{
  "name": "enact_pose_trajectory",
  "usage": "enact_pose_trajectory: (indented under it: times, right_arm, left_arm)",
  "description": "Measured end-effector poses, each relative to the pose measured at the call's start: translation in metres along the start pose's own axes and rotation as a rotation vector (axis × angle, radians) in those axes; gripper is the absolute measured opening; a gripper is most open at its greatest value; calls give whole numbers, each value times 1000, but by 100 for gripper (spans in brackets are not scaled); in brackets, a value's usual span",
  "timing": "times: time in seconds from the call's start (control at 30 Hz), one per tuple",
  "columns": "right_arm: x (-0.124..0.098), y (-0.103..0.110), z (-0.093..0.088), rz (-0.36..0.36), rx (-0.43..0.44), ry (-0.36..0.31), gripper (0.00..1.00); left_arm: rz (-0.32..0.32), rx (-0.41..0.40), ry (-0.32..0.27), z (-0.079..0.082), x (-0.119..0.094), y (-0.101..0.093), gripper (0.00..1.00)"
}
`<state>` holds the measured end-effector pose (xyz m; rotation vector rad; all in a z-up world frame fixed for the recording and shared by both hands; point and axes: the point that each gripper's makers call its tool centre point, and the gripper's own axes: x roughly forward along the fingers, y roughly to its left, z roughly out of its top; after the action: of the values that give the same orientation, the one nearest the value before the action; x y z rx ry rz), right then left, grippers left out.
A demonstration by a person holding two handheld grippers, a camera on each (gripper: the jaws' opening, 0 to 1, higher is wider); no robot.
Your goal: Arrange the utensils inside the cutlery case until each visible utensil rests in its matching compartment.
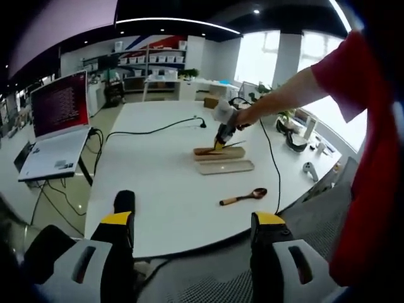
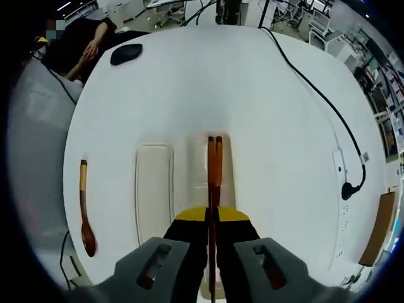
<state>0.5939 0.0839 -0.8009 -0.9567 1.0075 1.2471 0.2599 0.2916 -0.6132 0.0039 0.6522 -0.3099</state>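
My right gripper [image 2: 211,218] is shut on a pair of brown wooden chopsticks [image 2: 214,161], which point forward over the open cutlery case [image 2: 198,165]. From the left gripper view, the right gripper [image 1: 222,136] is held by a person's hand and its tip is down at the wooden case [image 1: 218,153] in the middle of the white table. The case's flat lid [image 1: 225,167] [image 2: 154,192] lies right beside it. A wooden spoon [image 1: 243,197] [image 2: 85,211] lies loose on the table, apart from the case. My left gripper [image 1: 194,221] hangs open near the table's front edge, holding nothing.
An open laptop [image 1: 57,123] stands on a side stand at the left. A black cable [image 1: 151,131] [image 2: 322,98] runs across the white table [image 1: 158,183] to a power strip [image 2: 344,196]. A black mouse [image 2: 126,53] lies at the far edge, near a seated person's hand [image 2: 95,47].
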Motion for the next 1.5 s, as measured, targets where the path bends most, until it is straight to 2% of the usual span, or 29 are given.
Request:
enact_pose_trajectory:
  times: [0.13, 0.37, 0.47, 0.5, 0.6, 0.7, 1.0, 1.2, 1.5]
  right_arm:
    - [3, 1, -2, 4, -4, 8, 0]
    - [7, 0, -4, 11, 6, 15, 0]
    - [8, 0, -5, 11, -4, 21, 0]
    - [8, 0, -5, 7, -32, 23, 0]
    - [8, 3, -5, 8, -17, 27, 0]
    - [7, 6, -4, 6, -40, 29, 0]
    - [4, 6, 0, 9, -8, 15, 1]
    - [-5, 3, 0, -14, 14, 13, 2]
    - [-18, 10, -2, -48, 57, -2, 6]
  left_arm:
    - [3, -2, 8, -4, 1, 1, 77]
    - [7, -6, -1, -1, 0, 3, 77]
    - [4, -6, -4, 1, 0, 2, 78]
    - [2, -2, -4, 1, 0, 1, 78]
    - [-1, 4, -1, 1, 0, 0, 78]
    - [-3, 6, -2, 2, 1, 0, 78]
    - [2, 9, -10, 3, -2, 1, 78]
    - [-4, 13, -22, 7, -3, 0, 78]
    - [-26, 36, -51, 14, -5, -5, 78]
